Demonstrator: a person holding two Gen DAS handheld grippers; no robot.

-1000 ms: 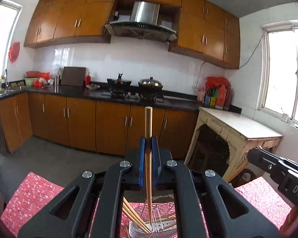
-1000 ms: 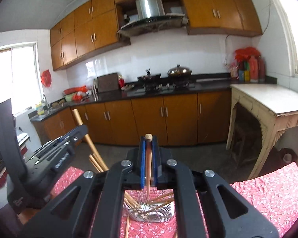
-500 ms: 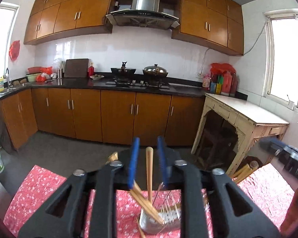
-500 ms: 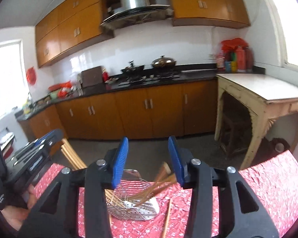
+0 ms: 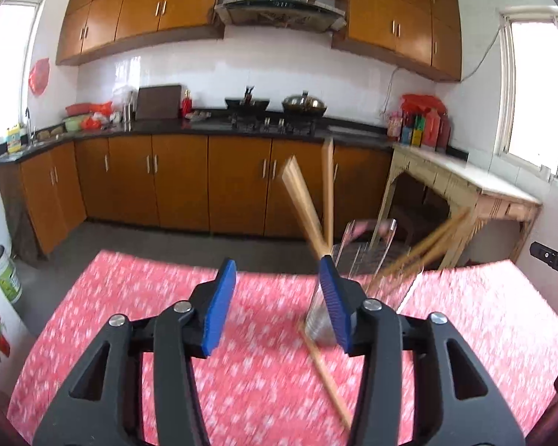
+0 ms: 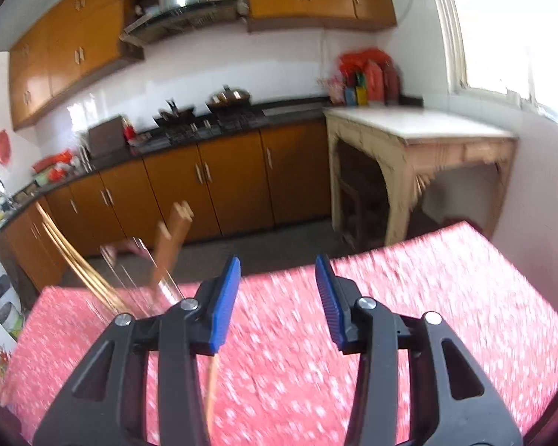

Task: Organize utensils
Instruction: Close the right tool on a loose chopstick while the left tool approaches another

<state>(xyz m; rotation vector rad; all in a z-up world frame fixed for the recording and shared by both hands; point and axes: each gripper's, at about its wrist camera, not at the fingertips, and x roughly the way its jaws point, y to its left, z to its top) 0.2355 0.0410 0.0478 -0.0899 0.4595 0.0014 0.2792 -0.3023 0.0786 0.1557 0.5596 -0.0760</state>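
Both grippers, left (image 5: 277,304) and right (image 6: 277,299), gape empty; only the left view shows right-leaning chopsticks (image 5: 426,245).

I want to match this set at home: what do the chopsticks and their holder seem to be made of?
The chopsticks look like bamboo or wood: matte tan, squared ends. The holder looks like shiny metal wire, with thin silvery bars you can see through; blur leaves that uncertain.

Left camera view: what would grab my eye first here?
Probably the blue-padded gripper up front, open and empty over the red flowered tablecloth. Just right of it, wooden chopsticks fan out of a wire holder, with one chopstick lying loose on the cloth. Behind runs a wall of orange-brown kitchen cabinets.
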